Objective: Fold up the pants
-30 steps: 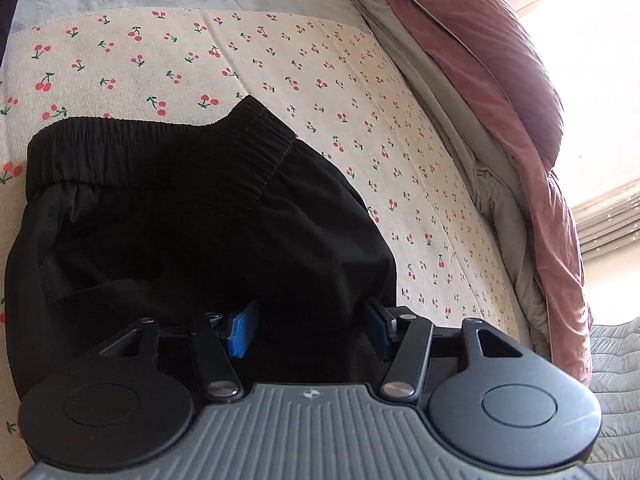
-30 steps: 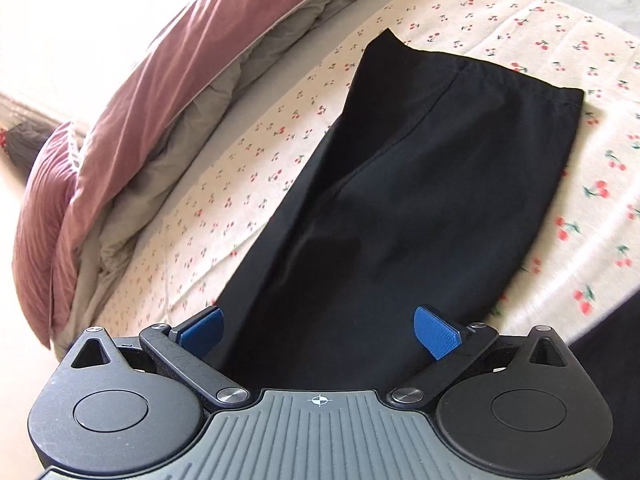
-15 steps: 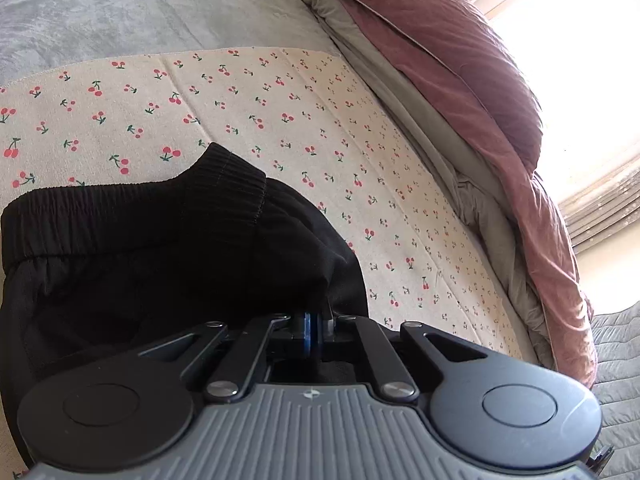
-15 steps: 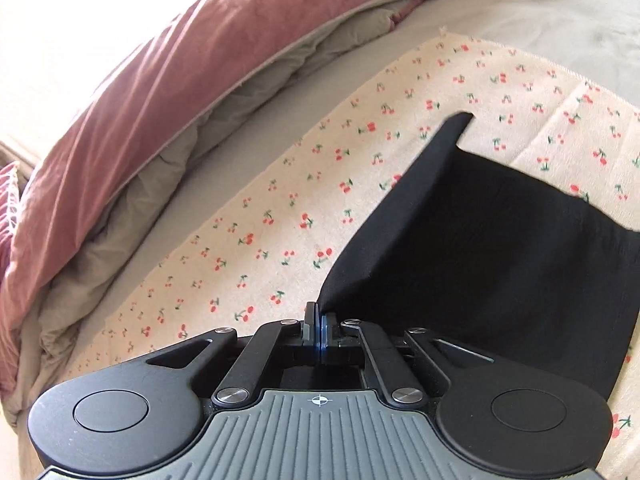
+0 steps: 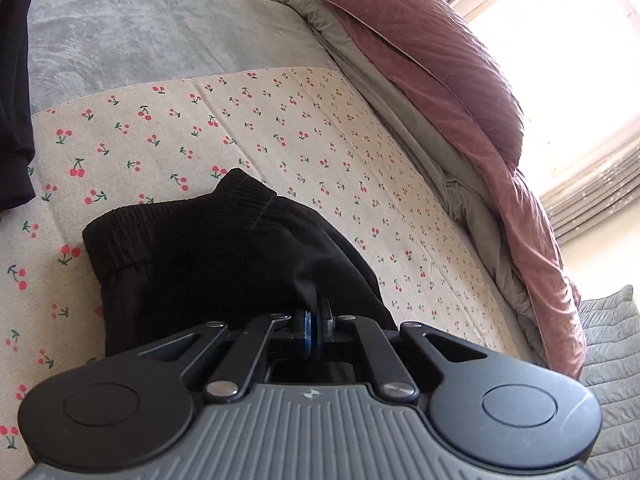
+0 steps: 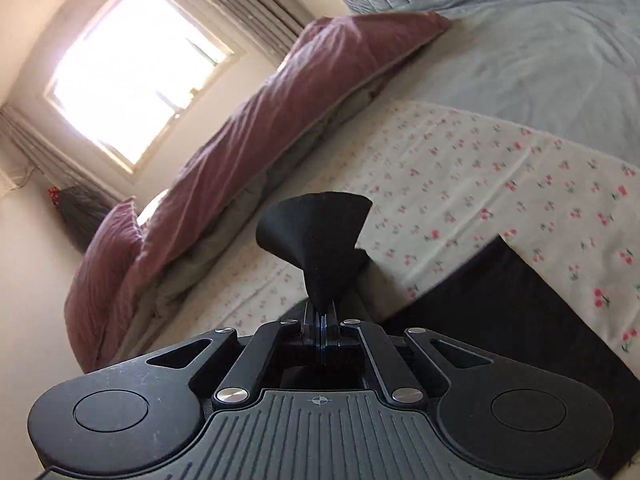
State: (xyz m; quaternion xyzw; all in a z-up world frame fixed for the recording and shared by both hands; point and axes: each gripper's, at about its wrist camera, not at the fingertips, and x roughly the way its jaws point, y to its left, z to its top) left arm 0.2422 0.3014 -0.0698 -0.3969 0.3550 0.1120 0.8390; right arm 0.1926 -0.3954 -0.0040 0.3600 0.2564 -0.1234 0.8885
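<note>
Black pants lie on a cherry-print sheet; the elastic waistband shows in the left wrist view. My left gripper is shut on a fold of the pants near the waist and holds it lifted. In the right wrist view, my right gripper is shut on the leg-end fabric, which fans up above the fingers. The rest of the leg hangs below, above the sheet.
A maroon and grey quilt is heaped along the far side of the bed. A grey blanket covers the bed's head end. Another black garment lies at the left edge. A bright window and curtains are beyond.
Both grippers were open over the flat pants, then shut on the fabric and rose. The right one has lifted and tilted up, raising the leg end off the sheet.
</note>
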